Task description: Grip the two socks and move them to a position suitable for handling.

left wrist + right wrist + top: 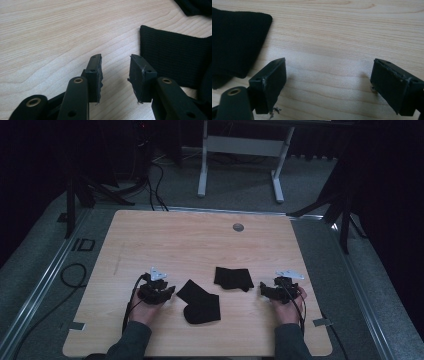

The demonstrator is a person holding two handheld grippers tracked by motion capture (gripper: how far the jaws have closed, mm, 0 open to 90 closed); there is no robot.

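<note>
Black socks lie mid-frame, one [200, 302] beside the left gripper [170, 292] with jaws slightly parted, another [233, 278] near the wide-spread right gripper [263, 290], and either could pinch only a thin fold that slips.

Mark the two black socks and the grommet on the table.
near black sock [200, 302], high view, middle of the bent sock by the left gripper.
far black sock [233, 277], high view, centre of its folded body.
grey grommet [238, 227], high view, middle of the round cap.
</note>
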